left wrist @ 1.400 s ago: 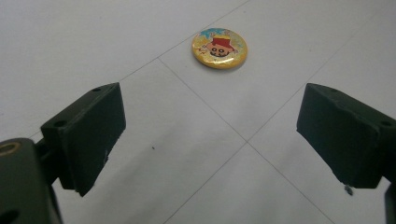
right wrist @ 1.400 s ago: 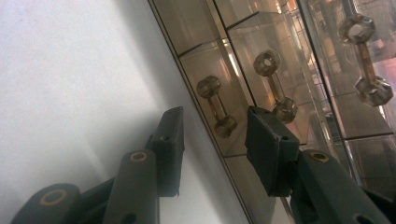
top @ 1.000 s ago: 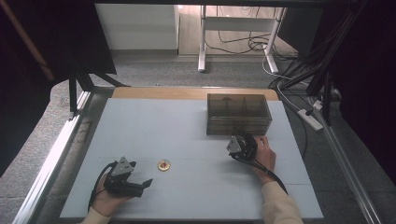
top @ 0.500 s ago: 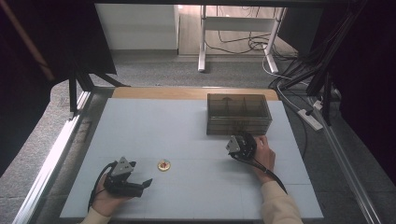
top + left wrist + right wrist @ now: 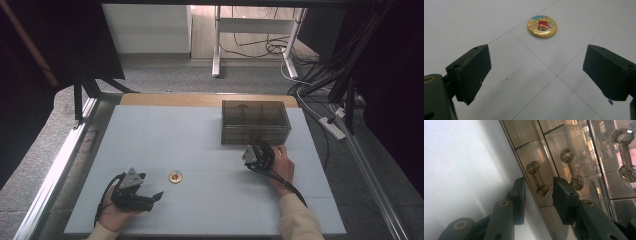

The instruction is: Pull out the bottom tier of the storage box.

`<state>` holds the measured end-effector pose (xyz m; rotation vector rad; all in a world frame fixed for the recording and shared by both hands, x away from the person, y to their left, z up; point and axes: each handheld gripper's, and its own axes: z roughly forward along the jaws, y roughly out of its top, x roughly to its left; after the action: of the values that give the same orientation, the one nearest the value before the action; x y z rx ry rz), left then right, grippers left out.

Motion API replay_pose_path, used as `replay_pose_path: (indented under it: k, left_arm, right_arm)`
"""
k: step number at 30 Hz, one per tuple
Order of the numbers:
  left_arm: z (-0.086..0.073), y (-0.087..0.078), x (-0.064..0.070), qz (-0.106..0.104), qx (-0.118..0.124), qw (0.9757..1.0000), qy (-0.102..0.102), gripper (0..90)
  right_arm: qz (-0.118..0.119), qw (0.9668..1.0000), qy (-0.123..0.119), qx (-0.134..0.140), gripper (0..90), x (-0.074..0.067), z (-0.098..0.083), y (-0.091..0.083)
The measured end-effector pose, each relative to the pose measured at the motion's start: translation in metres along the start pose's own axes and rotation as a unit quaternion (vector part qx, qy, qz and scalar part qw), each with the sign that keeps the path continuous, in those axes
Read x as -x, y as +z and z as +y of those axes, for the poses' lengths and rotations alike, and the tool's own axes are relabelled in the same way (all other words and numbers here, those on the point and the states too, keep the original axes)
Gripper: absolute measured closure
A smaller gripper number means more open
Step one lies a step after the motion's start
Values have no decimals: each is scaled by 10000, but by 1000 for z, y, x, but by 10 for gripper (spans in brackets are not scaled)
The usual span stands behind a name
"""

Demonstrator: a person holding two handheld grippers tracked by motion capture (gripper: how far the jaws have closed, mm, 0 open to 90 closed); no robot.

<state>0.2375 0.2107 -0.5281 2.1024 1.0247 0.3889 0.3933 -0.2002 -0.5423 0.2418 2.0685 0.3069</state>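
A round yellow badge with a red cartoon figure lies flat on the pale table. In the left gripper view the badge is a short way ahead of my left gripper, whose jaws stand wide apart over bare table. My left gripper rests low at the front left. My right gripper points at the front of a smoky clear drawer box. Its jaws have just been closing. A dumbbell-shaped drawer handle sits between them with a gap on each side.
More drawer handles show to the right on the box front. A wooden strip runs along the table's far edge. Cables and a power strip lie on the floor at the right. A metal rail borders the table's left side.
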Motion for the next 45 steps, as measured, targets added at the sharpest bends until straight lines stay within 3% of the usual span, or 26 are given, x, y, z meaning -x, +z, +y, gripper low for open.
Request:
replay_pose_path:
  k: [5,21,45]
  left_arm:
    - [0,0,0,7,-1,10000,2,81]
    - [0,0,0,17,-3,10000,-1,81]
    - [0,0,0,13,2,10000,-3,81]
  right_arm:
    - [-156,9999,-28,8,674,-1,0,1]
    - [-224,9997,-121,29,744,-3,2,2]
    - [-439,9982,-406,-29,766,-8,2,3]
